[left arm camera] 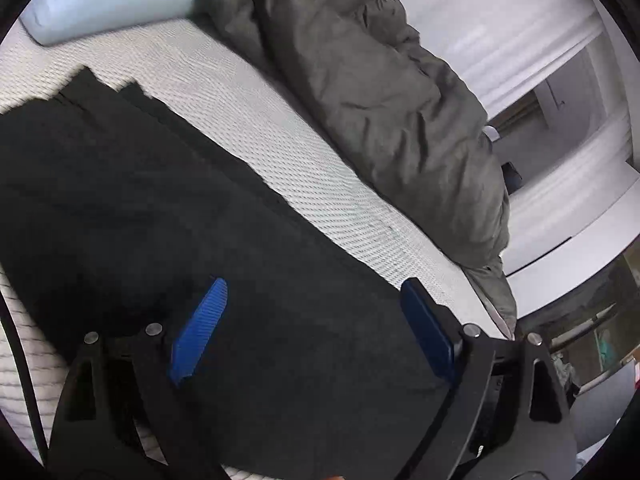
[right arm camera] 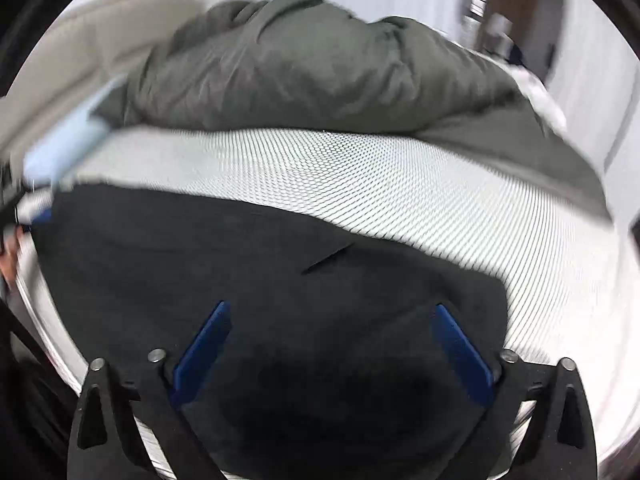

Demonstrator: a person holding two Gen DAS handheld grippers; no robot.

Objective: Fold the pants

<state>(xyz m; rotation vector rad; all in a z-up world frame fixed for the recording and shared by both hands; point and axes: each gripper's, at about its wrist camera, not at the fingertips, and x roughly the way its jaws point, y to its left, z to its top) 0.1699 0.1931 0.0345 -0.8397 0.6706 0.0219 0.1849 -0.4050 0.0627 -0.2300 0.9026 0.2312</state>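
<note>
Hovering over the dark pants (left arm camera: 168,208), laid flat along the mattress's (left arm camera: 304,168) near edge for folding, I hold my left gripper (left arm camera: 312,332) and right gripper (right arm camera: 330,344) spread, pinching nothing; the grey duvet (left arm camera: 368,92) is bunched along the far edge.

I see the pants (left arm camera: 168,208) flat on the mattress (left arm camera: 256,128), the duvet (left arm camera: 360,92) heaped behind them, the pillow (left arm camera: 108,4) at its left, on the mattress.
</note>
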